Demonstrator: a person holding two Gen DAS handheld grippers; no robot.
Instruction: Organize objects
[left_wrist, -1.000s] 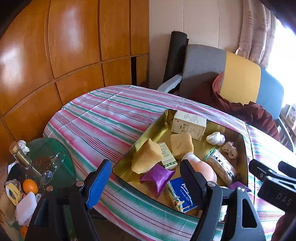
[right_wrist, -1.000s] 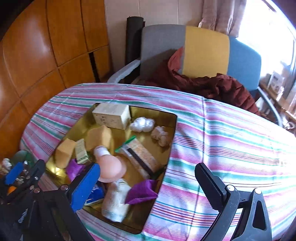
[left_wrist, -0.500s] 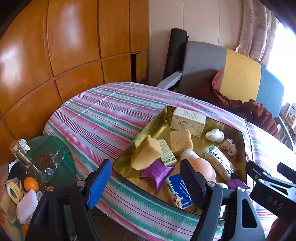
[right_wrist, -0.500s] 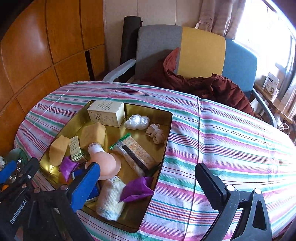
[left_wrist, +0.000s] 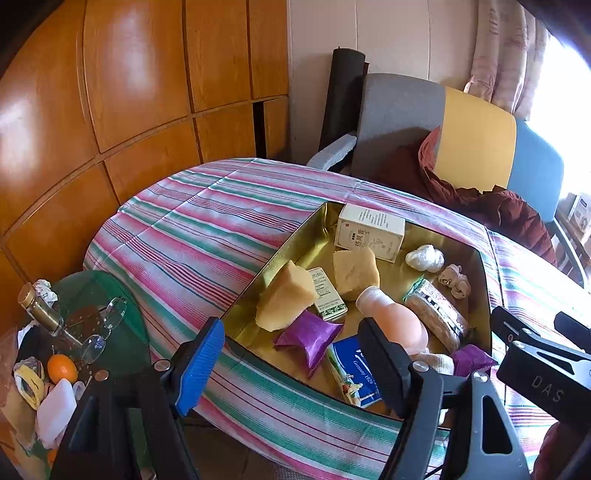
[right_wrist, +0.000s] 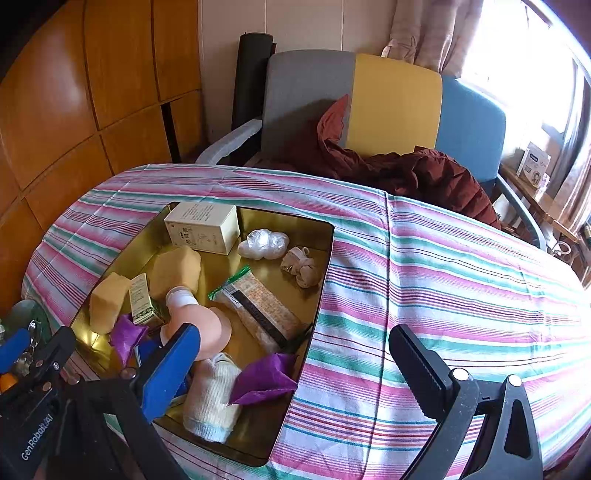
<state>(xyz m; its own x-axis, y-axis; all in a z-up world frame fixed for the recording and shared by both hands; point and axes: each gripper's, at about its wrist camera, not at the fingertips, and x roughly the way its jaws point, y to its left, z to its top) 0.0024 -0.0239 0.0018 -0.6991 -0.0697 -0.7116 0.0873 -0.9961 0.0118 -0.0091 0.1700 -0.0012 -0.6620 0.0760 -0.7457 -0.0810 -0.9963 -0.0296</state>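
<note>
A lived-in room of a home. A table under a striped cloth stands by wood-panelled cupboards; behind it an armchair in grey, yellow and blue holds a crumpled red jacket. Curtains hang at a bright window, and a small side table carries glasses, an orange and other odds and ends.

Gold tray of assorted items

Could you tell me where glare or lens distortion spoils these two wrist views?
Left wrist view: the window at right is blown out white, the wood panels carry glare patches and bow with the fisheye. Right wrist view: the window again washes out the upper right and brightens the striped cloth; the gold tray stays sharp.
</note>
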